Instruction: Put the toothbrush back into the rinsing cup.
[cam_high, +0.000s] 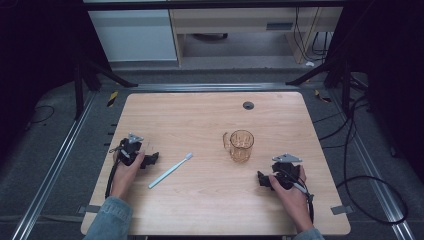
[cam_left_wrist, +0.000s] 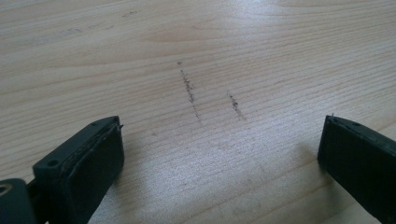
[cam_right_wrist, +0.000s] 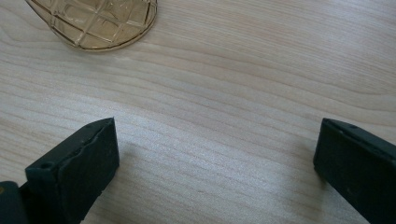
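On the wooden table: two hand-held grippers are resting near its front edge, with a toothbrush and a glass mug lying between them.
Table: light wood grain is showing across the top, with a small dark round grommet sitting near the far edge.
Left gripper: it is lying low over the table at the left, held in the person's left hand, with its jaws pointing toward the toothbrush.
Left gripper's jaws: they are standing wide apart in the left gripper view, with only bare wood and a few dark scuff marks showing between them; nothing is being gripped.
Toothbrush: it is lying flat on the table just beside the left gripper, pale blue, slanting with its bristle head toward the mug.
Glass mug: it is standing upright, amber and patterned, its handle facing left, well apart from the toothbrush.
Right gripper: it is sitting near the mug, held in the person's right hand.
Right gripper's jaws: they are spread wide in the right gripper view, holding nothing, with the mug's base showing beyond them.
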